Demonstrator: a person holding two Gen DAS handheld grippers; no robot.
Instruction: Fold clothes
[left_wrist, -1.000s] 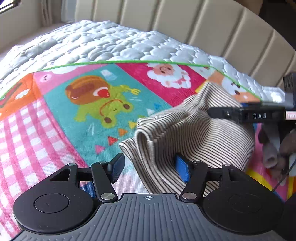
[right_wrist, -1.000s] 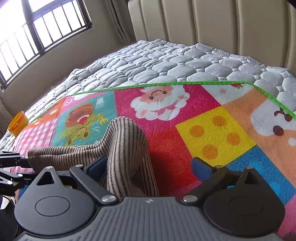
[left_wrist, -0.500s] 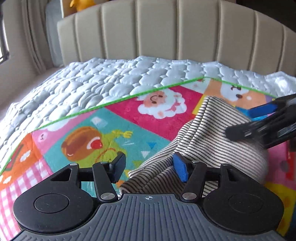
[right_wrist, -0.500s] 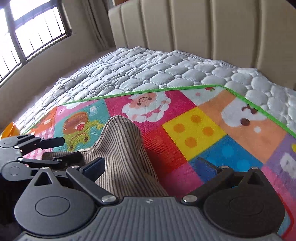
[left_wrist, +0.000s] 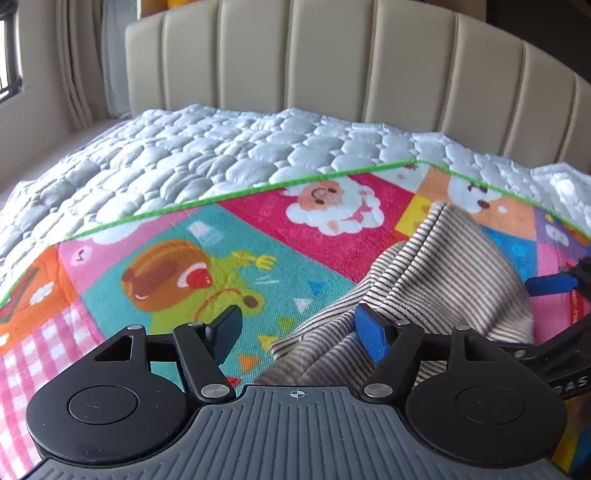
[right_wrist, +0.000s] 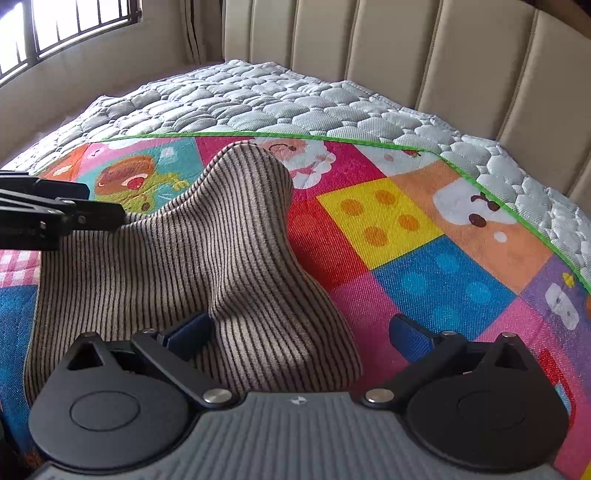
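A brown-and-cream striped garment (left_wrist: 436, 266) lies bunched on the colourful cartoon play mat (left_wrist: 236, 273). In the right wrist view the same garment (right_wrist: 207, 251) rises to a rounded peak and spreads toward the camera. My left gripper (left_wrist: 297, 334) is open; the garment's left edge runs between its fingers and rests against the right blue pad (left_wrist: 369, 338). My right gripper (right_wrist: 299, 334) is open too, with a fold of the cloth lying beside its left pad (right_wrist: 188, 334). Each gripper shows in the other's view: the right gripper (left_wrist: 550, 286) and the left gripper (right_wrist: 55, 218).
The mat (right_wrist: 388, 221) covers a white quilted mattress (left_wrist: 207, 155). A beige padded headboard (left_wrist: 332, 66) stands behind it. A barred window (right_wrist: 55, 29) is at the far left, and curtains (left_wrist: 77, 74) hang in the corner.
Both cameras have pulled back and tilted up, showing more headboard. The garment now spreads wider and flatter in the right wrist view. Both grippers stay open.
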